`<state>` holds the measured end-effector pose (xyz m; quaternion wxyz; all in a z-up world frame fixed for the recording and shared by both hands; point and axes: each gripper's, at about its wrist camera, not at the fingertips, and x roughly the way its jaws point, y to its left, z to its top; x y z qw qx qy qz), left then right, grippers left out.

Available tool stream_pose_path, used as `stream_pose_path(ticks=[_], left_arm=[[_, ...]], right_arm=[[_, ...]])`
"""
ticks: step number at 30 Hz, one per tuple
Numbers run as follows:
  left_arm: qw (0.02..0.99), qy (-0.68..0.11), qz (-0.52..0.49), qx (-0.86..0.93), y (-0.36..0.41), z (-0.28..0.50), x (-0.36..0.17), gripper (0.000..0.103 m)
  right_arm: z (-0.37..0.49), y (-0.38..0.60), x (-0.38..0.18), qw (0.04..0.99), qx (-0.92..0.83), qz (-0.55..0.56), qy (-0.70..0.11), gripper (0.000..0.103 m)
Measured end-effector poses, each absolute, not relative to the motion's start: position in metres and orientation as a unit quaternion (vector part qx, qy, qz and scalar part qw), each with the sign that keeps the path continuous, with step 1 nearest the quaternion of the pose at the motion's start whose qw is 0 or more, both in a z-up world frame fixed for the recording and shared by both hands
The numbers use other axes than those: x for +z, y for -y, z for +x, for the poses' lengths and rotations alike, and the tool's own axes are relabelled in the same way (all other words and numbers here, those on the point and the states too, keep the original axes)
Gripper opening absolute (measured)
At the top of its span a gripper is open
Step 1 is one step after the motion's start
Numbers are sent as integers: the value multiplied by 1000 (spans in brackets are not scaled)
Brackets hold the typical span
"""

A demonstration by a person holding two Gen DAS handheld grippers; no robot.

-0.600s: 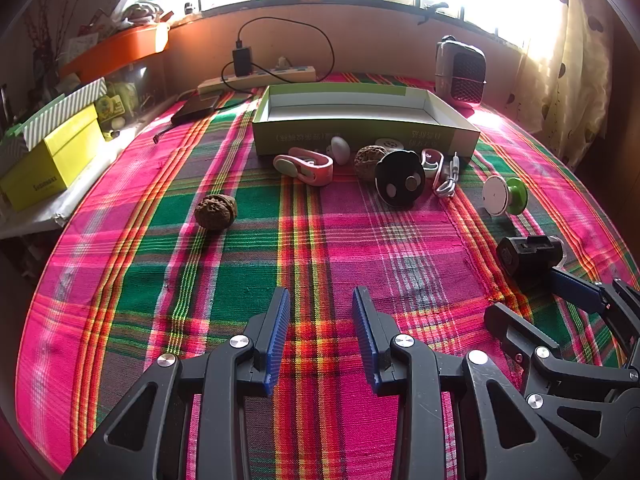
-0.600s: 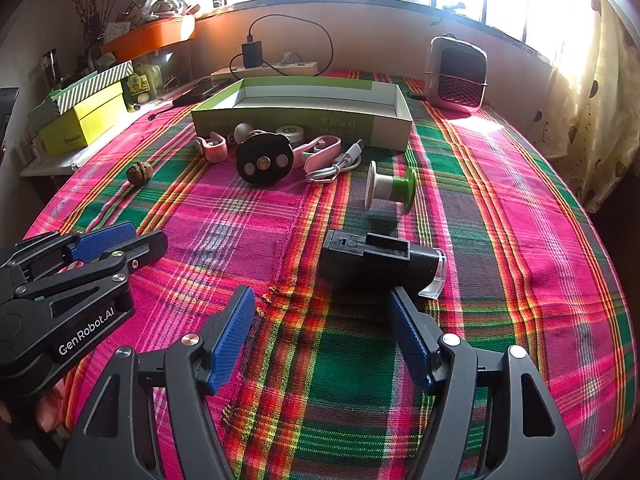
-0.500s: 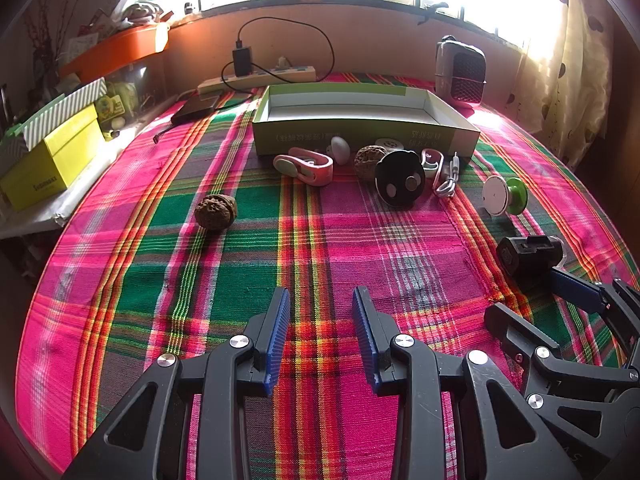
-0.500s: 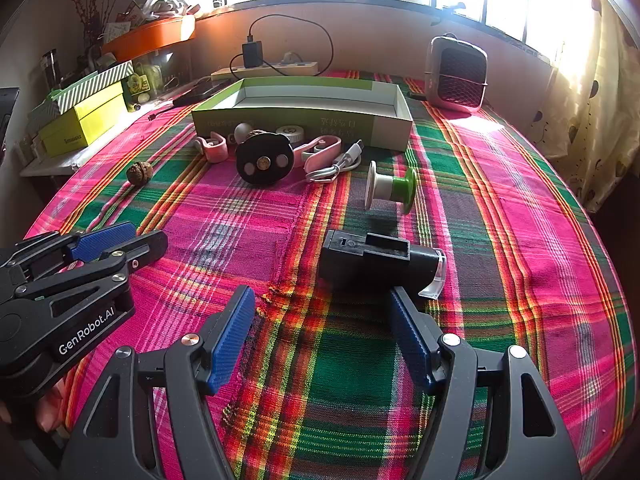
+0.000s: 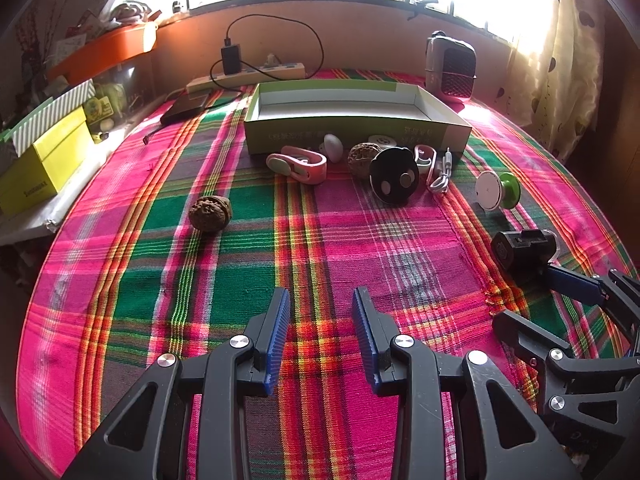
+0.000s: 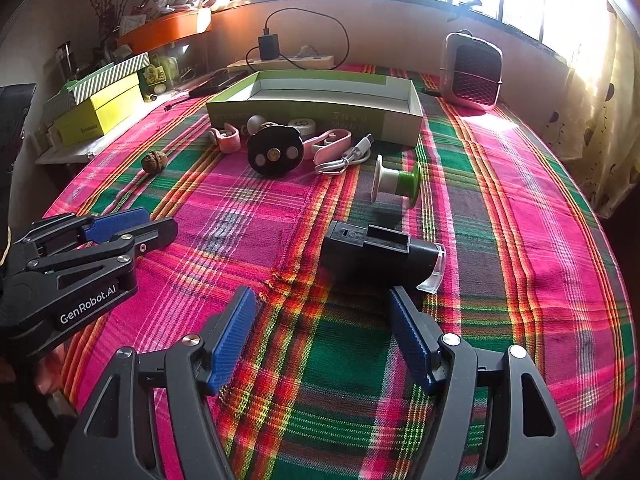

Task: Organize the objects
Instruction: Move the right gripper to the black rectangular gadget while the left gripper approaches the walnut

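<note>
Right gripper hovered over plaid-clothed bench, fingers wide and empty, black blocky plastic gadget with clear end cap lying just ahead of them. Left gripper hovered at narrower gap, also empty. Gadget looked rigid, light, likely smooth; best held across flat sides at mid-body, clear of cap. Counted: two wrinkled brown walnuts, two pink clips, one white-and-green spool, one open green cardboard box behind.
</note>
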<state>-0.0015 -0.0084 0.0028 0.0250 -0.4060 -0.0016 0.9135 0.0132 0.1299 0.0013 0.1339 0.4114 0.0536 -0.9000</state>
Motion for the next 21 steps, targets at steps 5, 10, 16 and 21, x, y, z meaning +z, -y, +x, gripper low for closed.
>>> stream_pose_path(ticks=[5,10,16,21], left_arm=[[45,0,-409,911,14,-2,4,30],[41,7,-409,912,22,-2,4,30],[26,24,-407,913,41,-4,8,30],[15,30,-406,913,51,-5,10,30]], right_arm=[[12,-142,7,152,-898,408,-53,68],[6,-158,23,155,-911,378,-59,68],[-16,-165,25,199,-898,383,-81,68],[-31,-167,18,243,-882,398,-68,68]])
